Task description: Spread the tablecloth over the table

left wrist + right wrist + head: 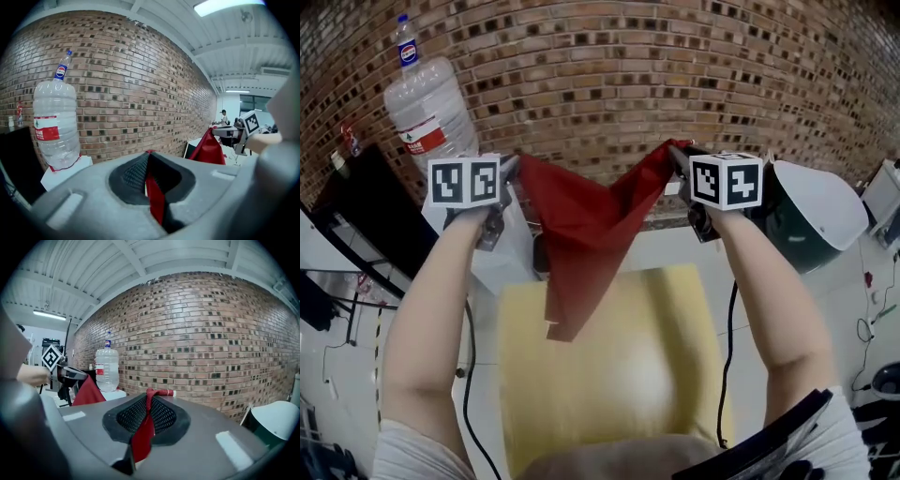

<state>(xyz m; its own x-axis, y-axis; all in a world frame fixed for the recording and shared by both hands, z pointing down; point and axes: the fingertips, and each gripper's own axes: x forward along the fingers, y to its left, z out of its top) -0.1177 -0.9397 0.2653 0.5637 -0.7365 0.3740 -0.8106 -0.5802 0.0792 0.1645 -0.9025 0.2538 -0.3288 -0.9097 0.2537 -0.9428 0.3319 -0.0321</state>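
Observation:
A red tablecloth (581, 230) hangs folded in the air between my two grippers, over a small yellow table (609, 375). My left gripper (511, 173) is shut on the cloth's left corner, and in the left gripper view a strip of red cloth (154, 197) is pinched between the jaws. My right gripper (677, 155) is shut on the right corner; the right gripper view shows the red cloth (143, 432) clamped between its jaws. Both grippers are raised in front of the brick wall. The cloth sags in the middle, its lowest point hanging over the table's far left part.
A large water bottle (427, 108) stands on a white stand at the left, next to a dark cabinet (356, 216). A white-and-green bin (811, 216) sits at the right. The brick wall (609, 75) is close behind. Cables run along the floor on both sides.

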